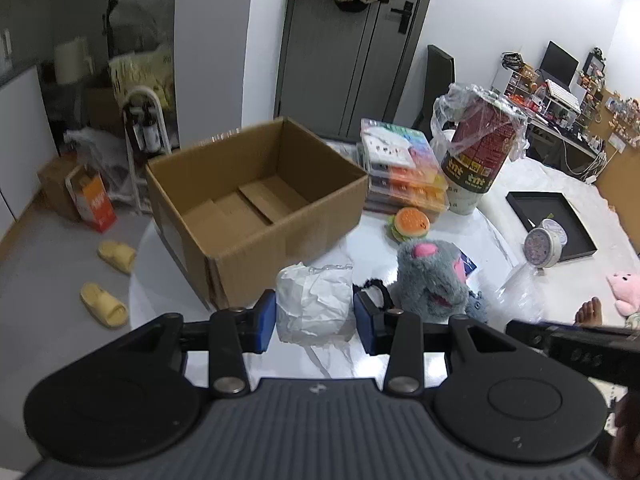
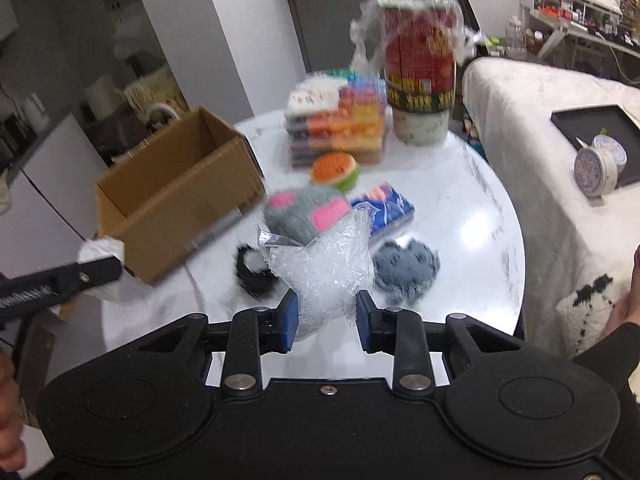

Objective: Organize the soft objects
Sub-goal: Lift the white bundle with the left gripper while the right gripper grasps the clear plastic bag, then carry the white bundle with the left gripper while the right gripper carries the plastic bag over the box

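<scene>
My left gripper [image 1: 315, 321] is shut on a crumpled white paper bundle [image 1: 314, 302], held above the white table near the front corner of an open, empty cardboard box [image 1: 256, 204]. My right gripper [image 2: 326, 322] is shut on a crinkled clear plastic bag [image 2: 324, 266], lifted over the table. On the table lie a grey plush with pink patches [image 2: 306, 210], a grey paw-print plush [image 2: 404, 268], a black hair tie [image 2: 252, 270], a burger-shaped toy [image 2: 336, 170] and a blue packet [image 2: 390, 208]. The left gripper with its bundle also shows in the right wrist view [image 2: 100, 264].
A stack of colourful boxes [image 1: 404, 168] and a tall red tub wrapped in plastic [image 1: 478, 148] stand at the table's back. A cloth-covered surface to the right holds a black tray [image 2: 596, 136] and a round tin [image 2: 592, 168]. Yellow slippers [image 1: 108, 276] lie on the floor.
</scene>
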`<state>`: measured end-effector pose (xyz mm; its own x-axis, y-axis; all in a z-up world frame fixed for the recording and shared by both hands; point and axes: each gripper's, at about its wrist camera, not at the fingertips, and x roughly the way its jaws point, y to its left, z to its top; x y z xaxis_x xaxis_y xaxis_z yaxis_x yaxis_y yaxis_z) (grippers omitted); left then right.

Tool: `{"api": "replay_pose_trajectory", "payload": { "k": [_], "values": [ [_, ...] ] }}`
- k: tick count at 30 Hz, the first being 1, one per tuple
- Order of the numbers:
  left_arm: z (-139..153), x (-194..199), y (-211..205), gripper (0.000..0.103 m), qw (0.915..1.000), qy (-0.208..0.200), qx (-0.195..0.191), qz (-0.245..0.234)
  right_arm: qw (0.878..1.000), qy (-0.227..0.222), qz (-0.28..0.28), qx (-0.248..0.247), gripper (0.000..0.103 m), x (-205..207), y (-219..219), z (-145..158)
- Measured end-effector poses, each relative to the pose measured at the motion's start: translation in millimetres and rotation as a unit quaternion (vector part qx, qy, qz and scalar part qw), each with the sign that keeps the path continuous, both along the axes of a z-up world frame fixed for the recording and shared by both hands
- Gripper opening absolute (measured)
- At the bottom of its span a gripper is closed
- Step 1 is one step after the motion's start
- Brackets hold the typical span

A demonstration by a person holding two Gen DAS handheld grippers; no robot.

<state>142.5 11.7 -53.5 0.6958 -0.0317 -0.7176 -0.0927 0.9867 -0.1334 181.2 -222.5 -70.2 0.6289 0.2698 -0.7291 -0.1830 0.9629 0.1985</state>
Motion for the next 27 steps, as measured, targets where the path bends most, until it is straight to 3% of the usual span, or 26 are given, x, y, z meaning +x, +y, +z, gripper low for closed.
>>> {"api": "replay_pose_trajectory", "payload": {
  "k": [15,27],
  "values": [
    [38,2,13,0.041,0.9989,-0.036,0.028,0.002,0.999,-0.038,0.003,0.014,0.029,-3,9,42],
    [50,15,29,0.041,0.9983,-0.048,0.029,0.016,0.998,-0.058,0.014,0.023,0.029,7,22,61]
  ]
}}
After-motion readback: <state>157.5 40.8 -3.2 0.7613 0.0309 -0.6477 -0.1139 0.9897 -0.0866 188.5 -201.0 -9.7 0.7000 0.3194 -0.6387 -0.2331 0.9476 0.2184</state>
